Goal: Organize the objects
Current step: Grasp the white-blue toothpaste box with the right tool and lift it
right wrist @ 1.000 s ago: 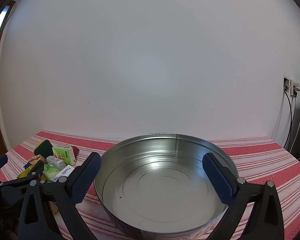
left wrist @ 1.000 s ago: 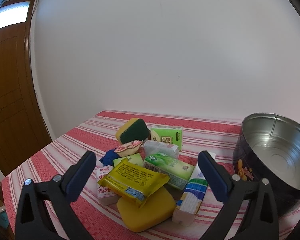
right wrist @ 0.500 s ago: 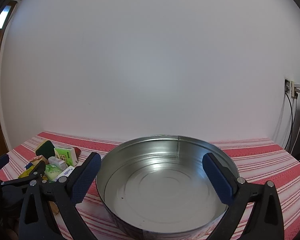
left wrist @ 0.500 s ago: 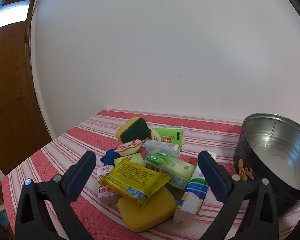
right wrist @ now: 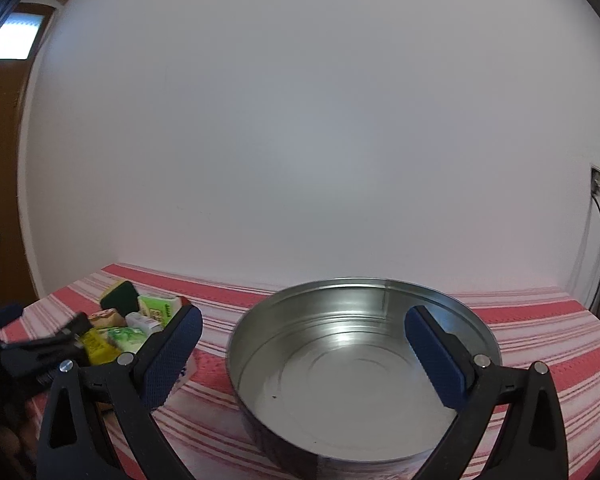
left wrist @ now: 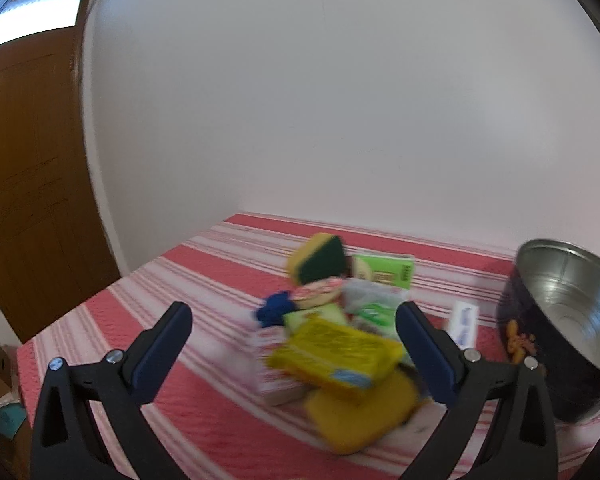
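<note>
Packets and sponges [left wrist: 332, 344] lie heaped on the striped bench [left wrist: 160, 292] beside the empty tin [right wrist: 360, 364], so both the left tool [left wrist: 294, 344] and right tool [right wrist: 304, 344] hover wide, ready for loading.

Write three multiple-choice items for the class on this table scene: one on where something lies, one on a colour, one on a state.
1. Where does the pile of packets and sponges lie relative to the round metal tin?
A. inside it
B. beside it on the red-and-white striped cloth
C. under it

2. What colour is the crinkly flat packet on top of the pile's near side?
A. yellow
B. purple
C. black

3. What state are the left tongs and right tongs in?
A. both open, holding nothing
B. both shut on a sponge
C. one holds the tin

Key: 1 B, the tin's floor is bare; 2 A, the wrapper is yellow; 3 A, wide gaps show between the blue pads.
</note>
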Motion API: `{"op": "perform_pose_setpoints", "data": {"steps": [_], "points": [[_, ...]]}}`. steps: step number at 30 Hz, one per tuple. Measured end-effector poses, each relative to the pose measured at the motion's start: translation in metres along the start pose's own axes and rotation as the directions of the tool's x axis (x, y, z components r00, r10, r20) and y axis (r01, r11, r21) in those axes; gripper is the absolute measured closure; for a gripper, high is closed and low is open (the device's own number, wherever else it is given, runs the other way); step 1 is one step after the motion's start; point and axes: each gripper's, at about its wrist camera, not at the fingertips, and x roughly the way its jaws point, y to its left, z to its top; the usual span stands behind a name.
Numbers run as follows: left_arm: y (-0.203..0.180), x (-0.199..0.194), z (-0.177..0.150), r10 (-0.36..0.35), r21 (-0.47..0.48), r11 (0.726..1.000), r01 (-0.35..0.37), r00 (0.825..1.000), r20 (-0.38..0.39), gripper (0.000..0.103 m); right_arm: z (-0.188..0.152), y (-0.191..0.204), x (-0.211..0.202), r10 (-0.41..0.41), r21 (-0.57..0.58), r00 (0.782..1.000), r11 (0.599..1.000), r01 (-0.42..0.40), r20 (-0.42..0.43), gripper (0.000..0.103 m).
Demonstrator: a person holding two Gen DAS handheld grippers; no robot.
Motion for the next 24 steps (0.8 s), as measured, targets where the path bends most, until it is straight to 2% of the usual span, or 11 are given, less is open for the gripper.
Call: {"op": "perform_pose_setpoints", "data": {"steps": [5, 11, 15, 17, 19, 21, 24], "points": [[0.034, -0.002, -0.002, 0.088, 0.01, 0.996, -0.088, 0.996, -0.016, 0.0, -0.001, 0.015, -0.005, 0.093, -0.039, 0.996, 0.995, -0.093, 0.011, 0.0], [0.068, -0.004, -0.008, 0.118, -0.042, 0.992, -0.12, 0.992, -0.048, 0.0, -0.004, 0.048, 0.005, 0.254, -0.037, 0.961, 0.965, -0.26, -0.112, 0.0], [0.079, -0.003, -0.011, 0.119, -0.058, 0.991, -0.122, 0.992, -0.053, 0.0, -0.004, 0.079, 0.009, 0.289, -0.039, 0.943, 0.954, -0.298, -0.163, 0.001], [0.085, -0.003, -0.012, 0.117, -0.053, 0.991, -0.12, 0.991, -0.059, 0.0, -0.007, 0.094, 0.018, 0.281, -0.046, 0.937, 0.954, -0.296, -0.208, 0.001], [0.09, -0.003, -0.013, 0.121, -0.049, 0.991, -0.124, 0.991, -0.06, 0.0, -0.013, 0.111, 0.034, 0.249, -0.054, 0.931, 0.961, -0.272, -0.267, 0.006], [0.093, -0.002, -0.012, 0.119, -0.053, 0.991, -0.122, 0.991, -0.058, 0.0, -0.019, 0.119, 0.051, 0.241, -0.034, 0.909, 0.963, -0.268, -0.34, 0.022], [0.099, 0.0, -0.012, 0.109, -0.061, 0.992, -0.112, 0.993, -0.054, 0.0, -0.029, 0.122, 0.074, 0.213, -0.022, 0.88, 0.969, -0.246, -0.425, 0.036]]}}
